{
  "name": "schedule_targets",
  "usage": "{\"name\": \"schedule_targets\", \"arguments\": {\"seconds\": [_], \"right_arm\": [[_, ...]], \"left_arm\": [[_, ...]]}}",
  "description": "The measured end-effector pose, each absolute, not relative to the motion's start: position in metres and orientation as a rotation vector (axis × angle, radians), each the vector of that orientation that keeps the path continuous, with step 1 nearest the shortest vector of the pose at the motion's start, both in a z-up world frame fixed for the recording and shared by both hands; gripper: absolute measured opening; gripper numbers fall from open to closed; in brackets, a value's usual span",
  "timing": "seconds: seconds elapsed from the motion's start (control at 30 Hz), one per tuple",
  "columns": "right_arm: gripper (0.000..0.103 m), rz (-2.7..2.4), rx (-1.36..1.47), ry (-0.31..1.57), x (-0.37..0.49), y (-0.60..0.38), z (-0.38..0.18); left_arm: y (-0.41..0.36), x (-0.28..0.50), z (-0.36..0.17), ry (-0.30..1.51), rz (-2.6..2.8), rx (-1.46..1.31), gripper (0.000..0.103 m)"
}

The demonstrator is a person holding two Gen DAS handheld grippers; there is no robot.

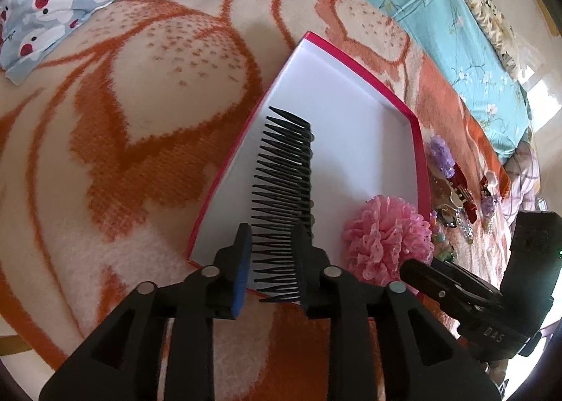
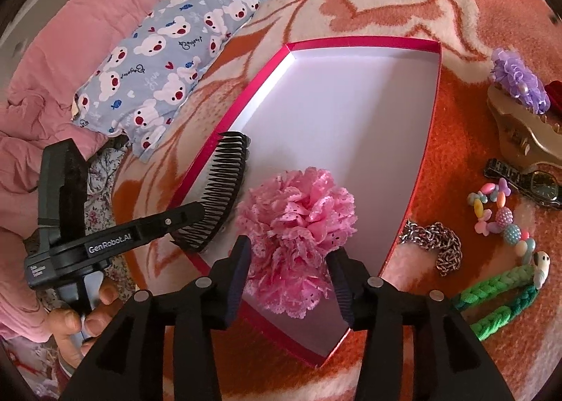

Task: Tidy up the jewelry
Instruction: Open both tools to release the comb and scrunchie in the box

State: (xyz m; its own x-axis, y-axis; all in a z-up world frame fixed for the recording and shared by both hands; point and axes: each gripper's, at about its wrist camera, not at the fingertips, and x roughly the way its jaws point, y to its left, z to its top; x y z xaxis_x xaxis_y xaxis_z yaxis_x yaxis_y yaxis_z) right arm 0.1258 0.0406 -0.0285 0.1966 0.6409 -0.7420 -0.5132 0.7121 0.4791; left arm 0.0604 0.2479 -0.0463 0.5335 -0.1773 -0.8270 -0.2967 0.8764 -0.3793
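A shallow red box [image 1: 419, 155] with a white inside lies on an orange and cream blanket; it also shows in the right wrist view [image 2: 435, 85]. My left gripper [image 1: 272, 246] is shut on a black hair comb [image 1: 281, 190] and holds it over the box's near left part. The comb [image 2: 217, 201] shows in the right wrist view too. My right gripper [image 2: 289, 260] is shut on a pink lace flower scrunchie [image 2: 298, 222], over the box's near end. The scrunchie [image 1: 386, 236] and the right gripper's tip [image 1: 418, 269] show in the left wrist view.
Right of the box lie a purple flower clip [image 2: 520, 79], a gold claw clip [image 2: 520, 134], a watch [image 2: 534, 183], a bead bracelet [image 2: 498, 215], a metal chain [image 2: 439, 239] and a green braided band [image 2: 498, 299]. A bear-print pillow [image 2: 158, 64] lies at the left.
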Motion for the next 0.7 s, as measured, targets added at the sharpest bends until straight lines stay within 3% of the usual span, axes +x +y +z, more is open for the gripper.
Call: {"name": "schedule_targets", "arguments": {"seconds": [0.2, 0.7], "right_arm": [[0.054, 0.812, 0.163, 1.084, 0.120, 0.021, -0.017], [0.058, 0.659, 0.268, 1.013, 0.130, -0.082, -0.001]], "left_arm": [[0.235, 0.061, -0.036, 1.015, 0.096, -0.450, 0.058], [0.202, 0.055, 0.002, 0.959, 0.074, -0.387, 0.061]]}}
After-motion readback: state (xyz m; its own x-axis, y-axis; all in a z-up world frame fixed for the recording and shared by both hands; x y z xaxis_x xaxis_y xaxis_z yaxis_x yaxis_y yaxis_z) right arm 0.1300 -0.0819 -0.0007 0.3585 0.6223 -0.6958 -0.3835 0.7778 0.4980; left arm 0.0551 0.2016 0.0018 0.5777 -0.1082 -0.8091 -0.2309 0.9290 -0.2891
